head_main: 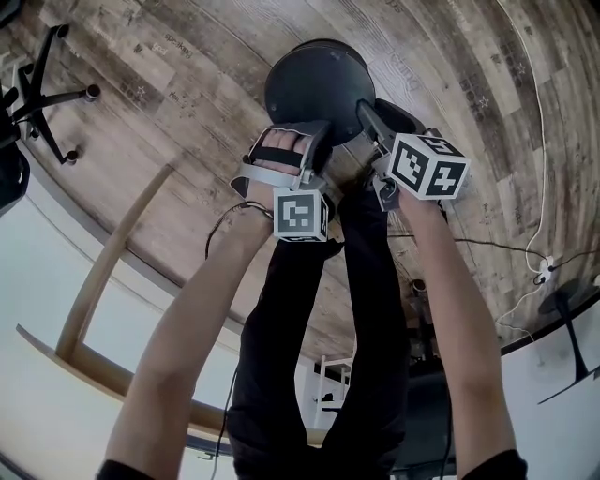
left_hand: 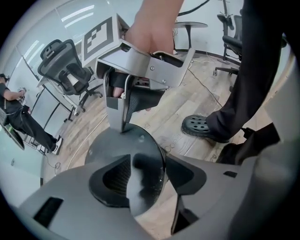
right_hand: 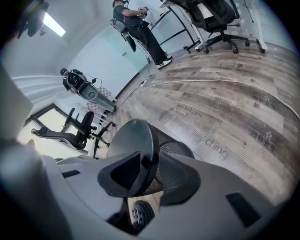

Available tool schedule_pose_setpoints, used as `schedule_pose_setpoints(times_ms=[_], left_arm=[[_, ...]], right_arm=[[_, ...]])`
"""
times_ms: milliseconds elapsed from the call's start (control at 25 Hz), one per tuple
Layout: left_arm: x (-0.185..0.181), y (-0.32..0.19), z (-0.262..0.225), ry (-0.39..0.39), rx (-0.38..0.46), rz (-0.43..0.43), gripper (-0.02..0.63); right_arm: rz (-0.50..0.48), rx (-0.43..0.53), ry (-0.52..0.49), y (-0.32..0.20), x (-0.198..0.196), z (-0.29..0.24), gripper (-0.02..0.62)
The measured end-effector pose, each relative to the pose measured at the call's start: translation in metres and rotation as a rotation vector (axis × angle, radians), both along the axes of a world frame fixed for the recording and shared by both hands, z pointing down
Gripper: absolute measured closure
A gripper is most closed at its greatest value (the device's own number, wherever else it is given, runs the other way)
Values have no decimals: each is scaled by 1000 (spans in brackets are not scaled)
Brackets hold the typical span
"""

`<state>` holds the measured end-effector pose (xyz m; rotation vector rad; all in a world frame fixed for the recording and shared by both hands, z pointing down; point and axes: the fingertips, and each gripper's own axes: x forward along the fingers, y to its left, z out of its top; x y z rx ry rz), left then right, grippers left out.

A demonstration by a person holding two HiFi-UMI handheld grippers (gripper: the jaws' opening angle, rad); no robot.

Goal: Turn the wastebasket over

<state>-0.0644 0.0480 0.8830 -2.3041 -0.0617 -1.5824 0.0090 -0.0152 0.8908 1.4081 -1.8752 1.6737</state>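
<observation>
The head view looks steeply down from above the person, along both arms to the floor (head_main: 187, 94), with the basket (head_main: 319, 89) near the frame's top. The left gripper view rides close behind the left gripper (left_hand: 150, 180) and faces across the basket's dark top toward the right gripper (left_hand: 123, 124), a shoe (left_hand: 199, 125) and an office chair (left_hand: 65, 65). The right gripper view sits as close and looks from the opposite side, out over open floor to distant chairs (right_hand: 220, 14). All three views share the basket and the floor around it. Both gripper views catch the shoe.
</observation>
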Motion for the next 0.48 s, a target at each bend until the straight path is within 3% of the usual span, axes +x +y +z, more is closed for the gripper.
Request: schedule_pose_setpoints(times_ms=[80, 280, 480], left_arm=[[0, -1, -11, -4, 8, -8, 368], [2, -16, -74, -10, 48, -34, 396], [1, -41, -178, 14, 86, -154, 439]], right_arm=[[-14, 6, 23, -4, 3, -12, 474], [-79, 44, 35, -17, 14, -73, 480], [-204, 96, 79, -15, 24, -175, 485]])
